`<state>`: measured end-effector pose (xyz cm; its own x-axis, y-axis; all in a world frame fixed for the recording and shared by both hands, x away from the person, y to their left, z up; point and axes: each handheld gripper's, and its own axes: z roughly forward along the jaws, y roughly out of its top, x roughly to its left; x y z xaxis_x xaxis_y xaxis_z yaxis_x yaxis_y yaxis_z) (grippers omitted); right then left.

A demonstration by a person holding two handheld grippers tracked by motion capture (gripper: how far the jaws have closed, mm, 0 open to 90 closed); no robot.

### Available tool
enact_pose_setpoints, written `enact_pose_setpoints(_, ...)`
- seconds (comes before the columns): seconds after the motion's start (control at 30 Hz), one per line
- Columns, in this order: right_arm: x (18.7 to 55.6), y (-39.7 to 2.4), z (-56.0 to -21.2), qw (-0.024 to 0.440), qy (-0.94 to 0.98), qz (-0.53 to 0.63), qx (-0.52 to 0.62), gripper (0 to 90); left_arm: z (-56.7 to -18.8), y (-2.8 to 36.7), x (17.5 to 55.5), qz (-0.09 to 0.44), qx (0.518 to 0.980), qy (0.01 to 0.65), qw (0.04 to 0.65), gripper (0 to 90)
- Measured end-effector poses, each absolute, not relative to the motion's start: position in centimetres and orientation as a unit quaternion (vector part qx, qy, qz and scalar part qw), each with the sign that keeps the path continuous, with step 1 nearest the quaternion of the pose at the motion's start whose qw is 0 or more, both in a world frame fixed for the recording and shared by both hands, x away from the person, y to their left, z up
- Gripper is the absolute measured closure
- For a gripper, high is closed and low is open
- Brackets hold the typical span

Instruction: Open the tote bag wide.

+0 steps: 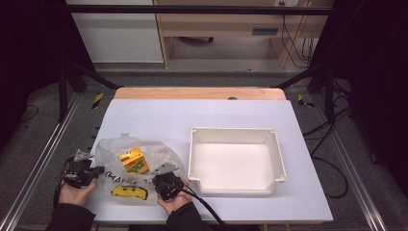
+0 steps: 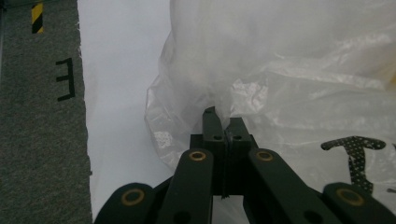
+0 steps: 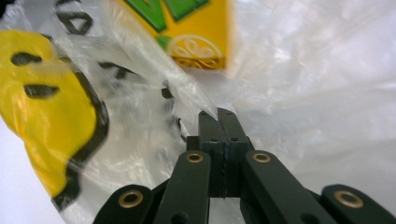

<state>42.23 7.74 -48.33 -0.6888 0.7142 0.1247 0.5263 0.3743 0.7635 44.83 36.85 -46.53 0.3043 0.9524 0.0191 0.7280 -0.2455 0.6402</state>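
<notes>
So there's a clear plastic bag [image 1: 132, 166] sitting at the near left of the white tabletop [image 1: 159, 115], with a yellow carton [image 1: 134, 160] inside it. The left gripper [image 1: 96, 170] has its jaws pinched tight on the bag's left edge, film caught between them. The right gripper [image 1: 161, 179] is doing the same on the bag's right side, jaws closed on the plastic just below the carton. An empty white tray [image 1: 235, 161] sits just right of the bag.

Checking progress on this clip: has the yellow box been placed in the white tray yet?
No, the high view shows the white tray bare inside, while the yellow box sits within the plastic bag to its left.
</notes>
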Motion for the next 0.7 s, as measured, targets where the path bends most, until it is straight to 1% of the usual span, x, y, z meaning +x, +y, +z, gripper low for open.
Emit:
enact_pose_setpoints(0.13,42.4,7.2,-48.8,0.108,0.817,0.417,0.384,90.0,-46.6,36.8,45.1,0.209,0.76,0.55,0.277,89.5)
enact_pose_setpoints(0.2,42.2,7.2,-48.6,0.101,0.817,0.424,0.377,80.8,-46.6,36.7,45.0,0.21,0.76,0.547,0.279,89.5)
enact_pose_setpoints(0.33,41.4,6.7,-47.4,0.104,0.803,0.465,0.357,70.6,-46.5,36.8,44.9,0.209,0.76,0.549,0.278,89.5)
enact_pose_setpoints(0.43,41.0,5.9,-46.1,0.11,0.793,0.487,0.348,67.7,-46.5,36.8,44.9,0.211,0.76,0.549,0.278,89.4)
enact_pose_setpoints(0.53,40.8,4.9,-44.6,0.121,0.78,0.509,0.344,67.2,-46.5,36.9,44.9,0.211,0.759,0.549,0.279,89.0)
enact_pose_setpoints(0.63,40.5,3.9,-43.1,0.141,0.767,0.524,0.343,66.2,-46.5,36.9,44.9,0.21,0.759,0.549,0.279,89.1)
enact_pose_setpoints(0.67,40.4,3.3,-42.2,0.155,0.758,0.532,0.344,65.6,-46.5,36.9,44.9,0.209,0.76,0.549,0.279,89.1)
enact_pose_setpoints(0.7,40.4,3.3,-42.2,0.155,0.758,0.532,0.344,65.6,-46.5,36.9,44.9,0.209,0.76,0.548,0.279,89.1)
